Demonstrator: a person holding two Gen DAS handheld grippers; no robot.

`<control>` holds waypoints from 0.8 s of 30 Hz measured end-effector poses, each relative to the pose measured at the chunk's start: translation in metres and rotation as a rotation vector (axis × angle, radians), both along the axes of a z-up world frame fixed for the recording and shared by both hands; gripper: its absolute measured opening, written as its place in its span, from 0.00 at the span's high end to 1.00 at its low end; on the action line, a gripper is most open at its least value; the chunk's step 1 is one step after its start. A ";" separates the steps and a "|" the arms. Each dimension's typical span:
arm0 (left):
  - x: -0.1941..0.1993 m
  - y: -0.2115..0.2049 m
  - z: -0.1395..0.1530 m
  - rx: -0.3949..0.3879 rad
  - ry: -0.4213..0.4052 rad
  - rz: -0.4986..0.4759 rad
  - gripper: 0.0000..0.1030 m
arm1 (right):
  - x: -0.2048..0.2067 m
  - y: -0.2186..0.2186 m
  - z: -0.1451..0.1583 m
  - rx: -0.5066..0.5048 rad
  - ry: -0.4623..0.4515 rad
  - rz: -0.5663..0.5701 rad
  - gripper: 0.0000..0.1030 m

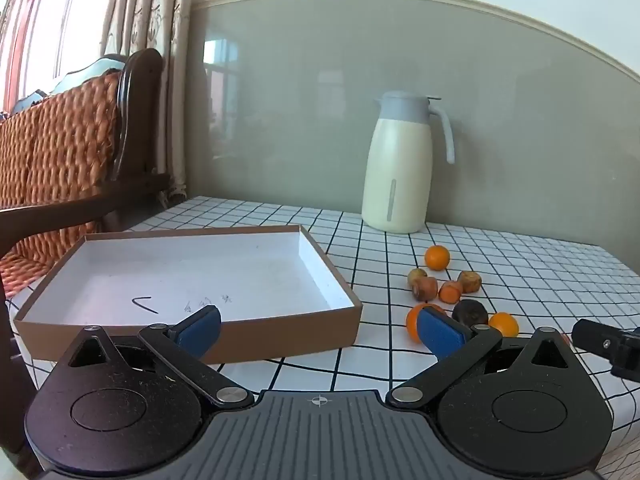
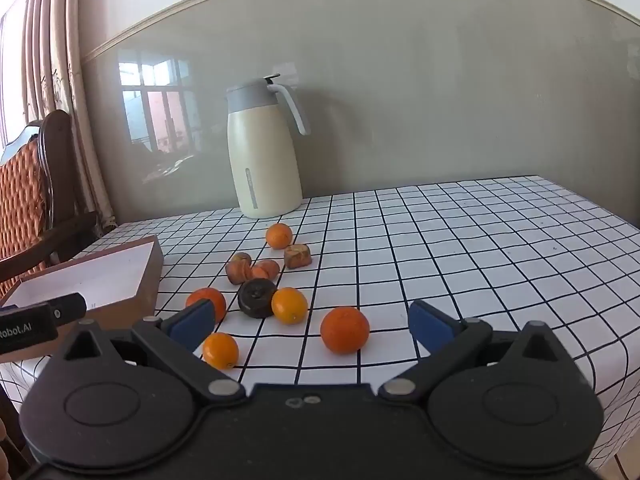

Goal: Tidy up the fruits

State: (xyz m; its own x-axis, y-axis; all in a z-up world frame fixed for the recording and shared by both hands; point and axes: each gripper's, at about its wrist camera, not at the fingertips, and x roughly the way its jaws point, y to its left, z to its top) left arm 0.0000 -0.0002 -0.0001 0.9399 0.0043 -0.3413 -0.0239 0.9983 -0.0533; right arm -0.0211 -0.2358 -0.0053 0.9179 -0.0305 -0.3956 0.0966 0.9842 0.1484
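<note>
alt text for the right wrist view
The open right gripper hovers over scattered oranges and browner fruit pieces on a checked tablecloth. A cream jug stands behind; an empty box lies left.

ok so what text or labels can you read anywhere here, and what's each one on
"obot.AI": white print on the black body of the left gripper, seen from the right wrist; its start is cut off by the frame edge.
Handwritten pen marks on the white floor of the cardboard box: too scrawled to read.
Flask: no readable text.

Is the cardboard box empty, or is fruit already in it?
Empty: the box shows only its bare white floor with pen marks; the fruit lies on the tablecloth beside it.
</note>
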 end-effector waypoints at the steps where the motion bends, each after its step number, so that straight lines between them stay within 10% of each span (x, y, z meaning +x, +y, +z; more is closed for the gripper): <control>1: 0.000 0.000 0.000 0.009 0.002 0.001 0.00 | 0.000 0.000 0.000 0.002 0.001 0.000 0.06; 24: 0.002 -0.004 -0.002 0.041 0.026 -0.006 0.00 | 0.000 0.000 -0.002 -0.007 0.010 -0.002 0.06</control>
State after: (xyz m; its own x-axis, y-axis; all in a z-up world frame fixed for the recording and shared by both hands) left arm 0.0017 -0.0039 -0.0025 0.9307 0.0133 -0.3655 -0.0188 0.9998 -0.0113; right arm -0.0206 -0.2357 -0.0068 0.9139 -0.0346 -0.4044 0.0996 0.9850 0.1407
